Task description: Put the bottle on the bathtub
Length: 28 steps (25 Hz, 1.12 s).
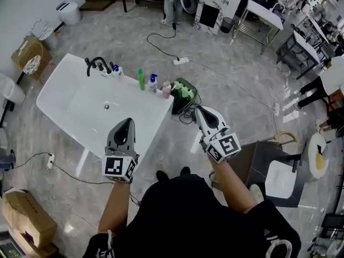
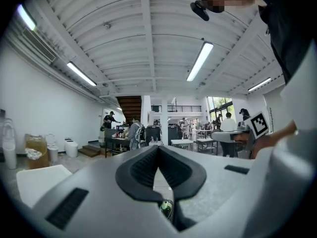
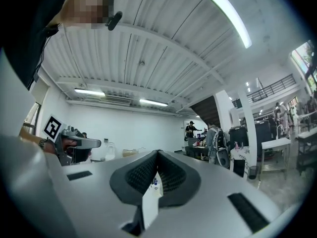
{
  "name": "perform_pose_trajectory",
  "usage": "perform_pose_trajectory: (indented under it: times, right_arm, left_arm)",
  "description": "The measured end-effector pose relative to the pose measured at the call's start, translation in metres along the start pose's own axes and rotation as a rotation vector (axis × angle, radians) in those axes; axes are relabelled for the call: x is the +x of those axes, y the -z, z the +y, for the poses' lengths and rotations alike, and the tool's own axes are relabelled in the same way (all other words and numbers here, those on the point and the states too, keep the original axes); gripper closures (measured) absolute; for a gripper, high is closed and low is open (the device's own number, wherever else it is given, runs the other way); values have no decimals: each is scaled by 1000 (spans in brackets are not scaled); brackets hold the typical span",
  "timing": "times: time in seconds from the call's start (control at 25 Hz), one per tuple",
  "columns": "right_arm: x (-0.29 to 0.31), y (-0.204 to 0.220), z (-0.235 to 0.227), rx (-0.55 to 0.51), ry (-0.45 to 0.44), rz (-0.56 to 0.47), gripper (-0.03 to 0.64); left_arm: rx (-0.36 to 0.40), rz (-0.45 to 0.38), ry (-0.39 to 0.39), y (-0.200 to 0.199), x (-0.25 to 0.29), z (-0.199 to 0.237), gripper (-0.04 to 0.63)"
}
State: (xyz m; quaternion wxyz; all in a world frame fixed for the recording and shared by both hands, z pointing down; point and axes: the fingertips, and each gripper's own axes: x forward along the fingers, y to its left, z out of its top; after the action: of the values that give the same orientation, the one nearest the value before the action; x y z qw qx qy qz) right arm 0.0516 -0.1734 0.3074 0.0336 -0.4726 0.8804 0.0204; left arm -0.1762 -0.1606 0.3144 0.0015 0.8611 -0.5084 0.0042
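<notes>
**A:** How far along would you say this is?

**B:** Start with the bathtub (image 1: 59, 98). Its far rim already carries a row of bottles, so I'd judge that at least one placing is done. Just off the tub's right corner a dark basket (image 1: 185, 93) sits on the floor with green things in it. If those are more bottles, there is work left.

**A:** And the tools?

**B:** Both are held up over the near end of the tub, well apart from the rim bottles. The left tool (image 1: 127, 123) has its jaws closed tip to tip with nothing between them. The right tool (image 1: 203, 114) is the same: shut and empty.

**A:** So where is the bottle?

**B:** I can't tell which one the task means. On the rim stand a green bottle (image 1: 141, 79), a blue-capped bottle (image 1: 153, 83) and a pink bottle (image 1: 166, 89), all upright and side by side.

**A:** What does each view add?

**B:** Only the head view shows the tub, the basket and the row together. The gripper views aim out across the room, showing ceiling lights and people at distant benches. They confirm the closed jaws, and the slit below the right tool's pads shows a sliver of white and a small blue-capped shape (image 3: 154, 182).
</notes>
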Motion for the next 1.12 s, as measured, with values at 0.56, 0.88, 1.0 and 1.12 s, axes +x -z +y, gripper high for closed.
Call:
perform_pose_trajectory:
  times: [0.56, 0.88, 1.0, 1.12]
  right_arm:
    - [-93, -20, -76, -38, 166, 24, 604]
    - [-109, -24, -90, -44, 193, 19, 604]
    - [-107, -24, -91, -37, 182, 13, 604]
    - [-103, -24, -92, -31, 171, 9, 604]
  left_arm:
    - [50, -7, -210, -16, -53, 21, 588]
    - [81, -5, -240, -20, -63, 17, 588]
    - [87, -6, -238, -21, -62, 9, 588]
    - [91, -5, -234, -21, -59, 5, 588]
